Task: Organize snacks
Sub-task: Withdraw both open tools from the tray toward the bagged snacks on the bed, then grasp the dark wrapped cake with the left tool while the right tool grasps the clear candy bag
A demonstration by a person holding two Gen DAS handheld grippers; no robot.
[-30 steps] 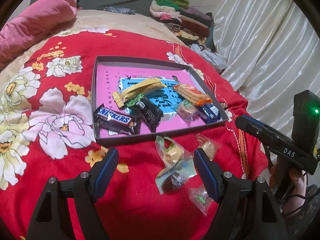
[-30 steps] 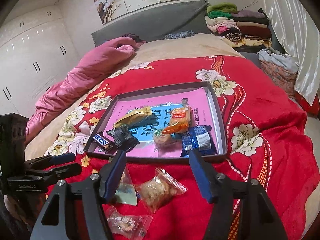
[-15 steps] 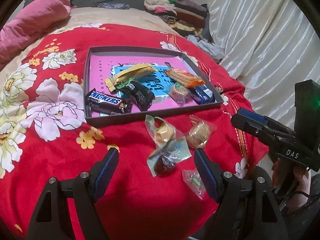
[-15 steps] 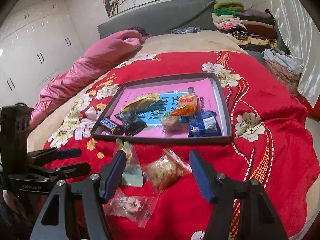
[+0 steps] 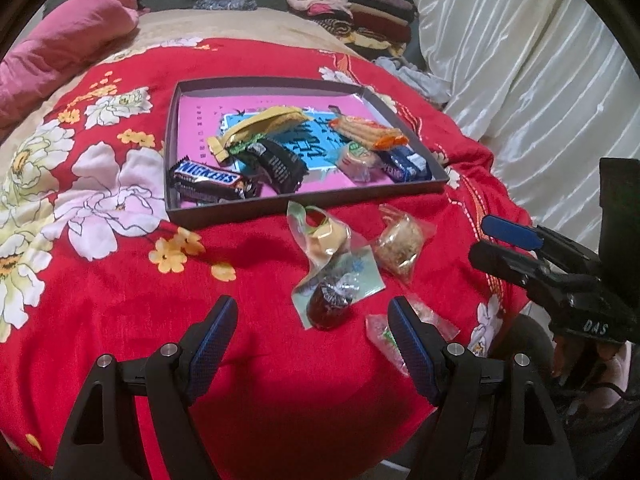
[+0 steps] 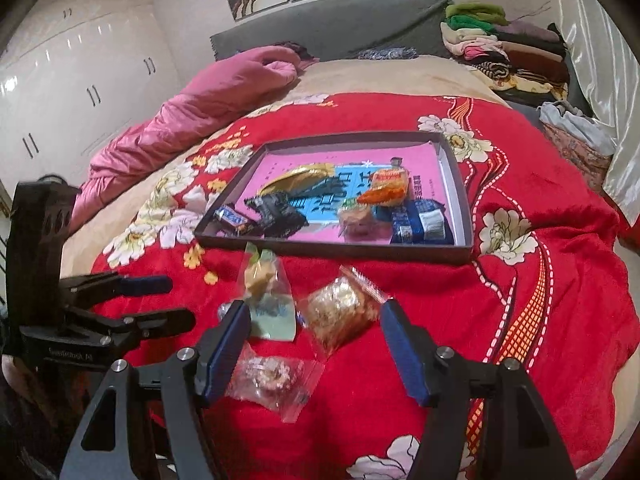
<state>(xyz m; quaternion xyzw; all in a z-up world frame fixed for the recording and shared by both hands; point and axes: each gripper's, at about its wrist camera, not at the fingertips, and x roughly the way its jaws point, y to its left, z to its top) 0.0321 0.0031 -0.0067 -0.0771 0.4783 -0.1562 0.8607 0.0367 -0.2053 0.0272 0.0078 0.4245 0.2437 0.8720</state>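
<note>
Left gripper [image 5: 312, 322]: fingers wide apart, holding nothing, angled down over the bed's front edge beside a dark wrapped sweet [image 5: 330, 300]. Right gripper [image 6: 314, 330]: jaws have just been opening; fingers apart, a crumbly brown snack bag [image 6: 340, 312] between them, untouched. Both bags lie on the red floral blanket [image 6: 560, 280], just before the tray [image 6: 464, 216] of snacks.

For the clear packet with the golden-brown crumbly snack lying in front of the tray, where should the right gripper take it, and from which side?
Probably across the bulging middle of the golden-brown snack packet, coming down from above on the near side. The lump gives the pads something firm; the crimped ends are thin film. The right gripper stands open, already straddling it. The tray wall crowds the far side.
</note>
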